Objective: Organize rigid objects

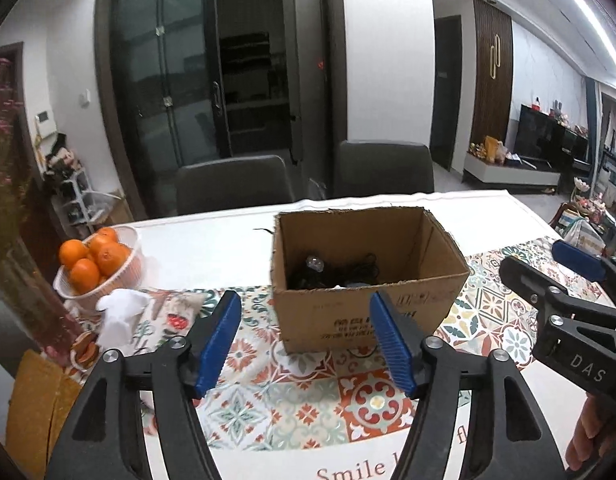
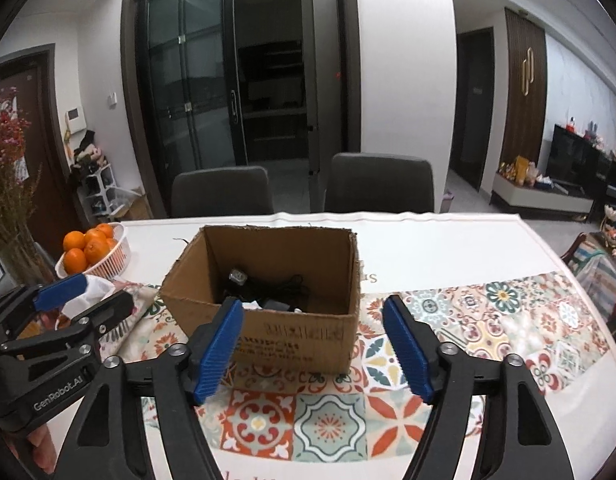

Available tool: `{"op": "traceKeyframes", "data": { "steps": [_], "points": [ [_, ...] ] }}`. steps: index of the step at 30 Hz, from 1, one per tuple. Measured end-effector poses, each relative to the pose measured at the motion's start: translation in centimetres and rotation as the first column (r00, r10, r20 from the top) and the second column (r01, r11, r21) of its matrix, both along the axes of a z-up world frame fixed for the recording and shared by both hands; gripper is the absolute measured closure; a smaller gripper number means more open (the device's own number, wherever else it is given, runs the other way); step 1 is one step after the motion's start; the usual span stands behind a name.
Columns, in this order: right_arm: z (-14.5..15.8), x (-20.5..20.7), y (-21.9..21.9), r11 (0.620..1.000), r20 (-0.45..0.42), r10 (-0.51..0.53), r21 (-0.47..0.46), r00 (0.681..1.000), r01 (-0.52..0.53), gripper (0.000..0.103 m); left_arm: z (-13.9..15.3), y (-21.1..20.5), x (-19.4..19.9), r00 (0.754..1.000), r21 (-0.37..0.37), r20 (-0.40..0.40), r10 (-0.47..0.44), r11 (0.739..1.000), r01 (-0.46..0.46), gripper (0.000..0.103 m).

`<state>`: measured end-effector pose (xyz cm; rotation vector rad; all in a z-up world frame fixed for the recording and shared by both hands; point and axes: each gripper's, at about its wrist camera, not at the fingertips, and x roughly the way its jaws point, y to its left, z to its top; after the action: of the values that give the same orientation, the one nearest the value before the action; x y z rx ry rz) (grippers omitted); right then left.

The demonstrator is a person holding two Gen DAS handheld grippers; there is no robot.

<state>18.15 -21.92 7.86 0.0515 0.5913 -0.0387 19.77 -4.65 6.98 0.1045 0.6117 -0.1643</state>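
Where the two wrist views overlap, each shows the other gripper at its edge and the same box ahead.
Left gripper (image 1: 306,340): jaws spread wide, nothing between the blue pads; it hangs over the patterned cloth, just short of the box.
Right gripper (image 2: 314,346): jaws also wide and empty, beside the left one, facing the same box.
Left view only: a crumpled white tissue (image 1: 120,312) and an orange slice dish near the left edge.
Right view only: the "GenRobot.AI" lettering on the left gripper's body.
Cardboard box (image 1: 360,280): stands upright, open top, printed side toward the grippers; its long axis runs across the table. Inside lie dark tangled cables (image 2: 284,290), a small clear bulb-like piece (image 1: 314,264) and a dark adapter; details are hard to tell.
Table (image 2: 448,248): white top with a tile-patterned cloth (image 2: 328,420).
Basket of oranges (image 1: 96,264): left of the box, well apart.
Room: two grey chairs (image 2: 380,182) behind the table, dark glass doors, a TV unit far right.
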Motion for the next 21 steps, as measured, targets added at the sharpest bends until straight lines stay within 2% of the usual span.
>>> {"op": "traceKeyframes", "data": {
  "steps": [7, 13, 18, 21],
  "points": [
    [0.3, -4.5, 0.4, 1.0, 0.043, -0.013, -0.012, 0.999, 0.014, 0.018, 0.7, 0.9, -5.3, 0.994, 0.005, 0.099, 0.051, 0.999, -0.052, 0.022],
    [0.5, -7.8, 0.5, 0.999, 0.076, -0.027, -0.018, 0.997, 0.029, 0.013, 0.6, 1.6, -8.8, 0.987, 0.013, 0.146, 0.065, 0.998, -0.067, 0.014],
    [0.5, -10.0, 0.8, 0.999, 0.098, -0.034, -0.018, 0.995, 0.035, 0.01, 0.6, 2.2, -11.8, 0.977, 0.008, 0.191, 0.096, 0.995, -0.099, 0.003],
    [0.4, -11.2, 1.0, 0.999, 0.109, -0.03, -0.019, 0.994, 0.033, 0.008, 0.6, 2.4, -12.8, 0.972, 0.009, 0.208, 0.112, 0.993, -0.116, 0.0]
  ]
}}
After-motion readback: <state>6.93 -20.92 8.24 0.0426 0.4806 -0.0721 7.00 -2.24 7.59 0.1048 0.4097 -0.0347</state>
